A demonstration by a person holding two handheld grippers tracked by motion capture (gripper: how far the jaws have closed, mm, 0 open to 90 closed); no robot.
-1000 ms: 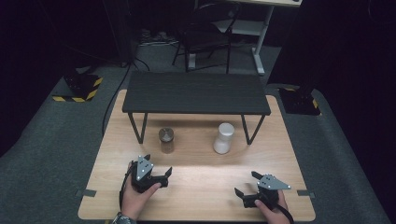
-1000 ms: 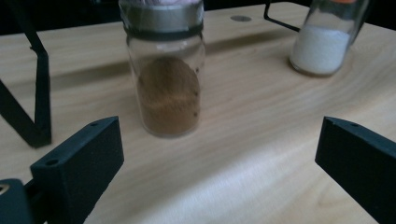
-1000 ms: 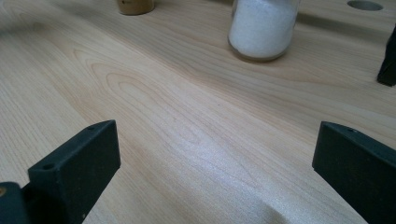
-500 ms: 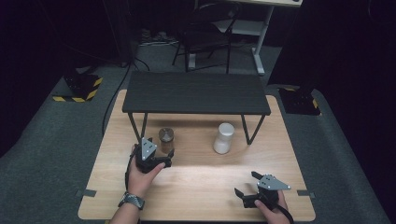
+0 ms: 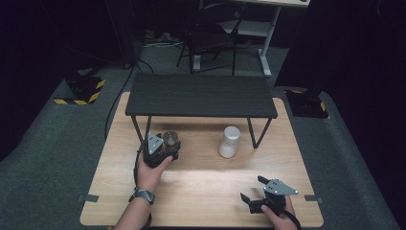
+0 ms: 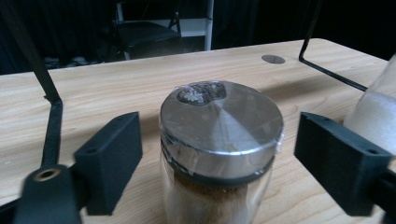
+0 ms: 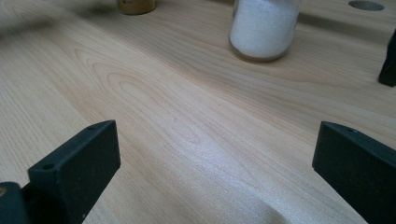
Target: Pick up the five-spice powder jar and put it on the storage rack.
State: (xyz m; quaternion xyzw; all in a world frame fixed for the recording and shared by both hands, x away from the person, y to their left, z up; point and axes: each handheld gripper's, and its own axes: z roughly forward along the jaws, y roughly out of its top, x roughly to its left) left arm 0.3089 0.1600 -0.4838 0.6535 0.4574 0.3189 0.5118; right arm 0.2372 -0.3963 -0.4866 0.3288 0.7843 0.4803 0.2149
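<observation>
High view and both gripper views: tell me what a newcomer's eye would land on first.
First, the spice jar with its shiny metal lid, standing between the open fingers of the left gripper at the left of the wooden table, with gaps on both sides. Next, the white-filled jar to its right, near the black shelf. The right gripper rests open at the near right edge.

Spice jar (image 6: 219, 154) base cut off
</observation>
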